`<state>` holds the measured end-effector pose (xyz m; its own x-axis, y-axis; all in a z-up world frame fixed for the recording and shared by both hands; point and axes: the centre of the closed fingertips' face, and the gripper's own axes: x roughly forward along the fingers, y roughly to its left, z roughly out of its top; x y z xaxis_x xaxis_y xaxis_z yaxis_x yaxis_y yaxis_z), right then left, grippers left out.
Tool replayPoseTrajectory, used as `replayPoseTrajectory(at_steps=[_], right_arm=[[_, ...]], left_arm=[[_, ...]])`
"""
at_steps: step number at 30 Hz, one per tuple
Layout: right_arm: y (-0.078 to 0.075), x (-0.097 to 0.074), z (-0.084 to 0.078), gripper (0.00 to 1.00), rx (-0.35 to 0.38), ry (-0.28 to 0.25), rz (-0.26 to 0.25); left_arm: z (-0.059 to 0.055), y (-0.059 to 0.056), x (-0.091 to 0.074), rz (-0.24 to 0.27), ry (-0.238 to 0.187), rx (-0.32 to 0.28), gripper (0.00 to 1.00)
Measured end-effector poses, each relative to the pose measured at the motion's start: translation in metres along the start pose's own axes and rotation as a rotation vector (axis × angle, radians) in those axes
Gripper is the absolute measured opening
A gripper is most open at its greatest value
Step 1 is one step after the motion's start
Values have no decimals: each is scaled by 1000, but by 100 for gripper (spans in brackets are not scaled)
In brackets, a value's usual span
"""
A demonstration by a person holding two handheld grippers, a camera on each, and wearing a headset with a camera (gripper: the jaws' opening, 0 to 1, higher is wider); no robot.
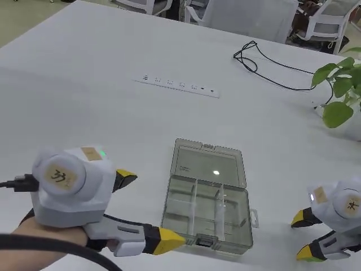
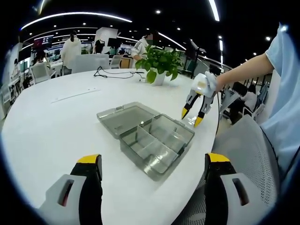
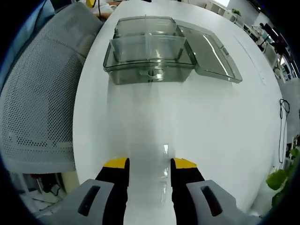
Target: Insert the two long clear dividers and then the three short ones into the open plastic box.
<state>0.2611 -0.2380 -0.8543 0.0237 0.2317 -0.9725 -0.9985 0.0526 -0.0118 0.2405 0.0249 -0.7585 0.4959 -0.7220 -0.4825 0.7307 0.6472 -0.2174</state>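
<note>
The open clear plastic box (image 1: 206, 212) lies near the table's front edge with its lid (image 1: 208, 164) folded back flat. Clear dividers (image 1: 194, 199) stand inside it and split it into compartments. My left gripper (image 1: 148, 208) is just left of the box, open wide, nothing between its jaws; in its own view the box (image 2: 157, 143) lies ahead. My right gripper (image 1: 303, 236) hovers low to the right of the box, open. Between its jaws a faint clear piece (image 3: 165, 154) seems to lie on the table. From there the box (image 3: 147, 56) is further ahead.
A white power strip (image 1: 177, 84) lies mid-table, with a black cable (image 1: 265, 65) and a potted plant (image 1: 338, 90) at the far right. A grey mesh chair (image 3: 37, 108) stands at the table's near edge beside the right gripper. People and chairs are in the background.
</note>
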Motion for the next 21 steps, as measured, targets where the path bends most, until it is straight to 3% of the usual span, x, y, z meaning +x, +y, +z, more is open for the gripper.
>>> replayPoseTrajectory(at_steps=[11,15,21], right_arm=[[2,0,1,33,-10,11,-10],[2,-1,1,32,-20,13,-34],[-1,-4,9,32,4,-18,-76]], left_arm=[[4,2,1,12,-16,-17,90],[7,1,4,11,-44,-65,89],[6,-5,8,-3,-32,-57,88]])
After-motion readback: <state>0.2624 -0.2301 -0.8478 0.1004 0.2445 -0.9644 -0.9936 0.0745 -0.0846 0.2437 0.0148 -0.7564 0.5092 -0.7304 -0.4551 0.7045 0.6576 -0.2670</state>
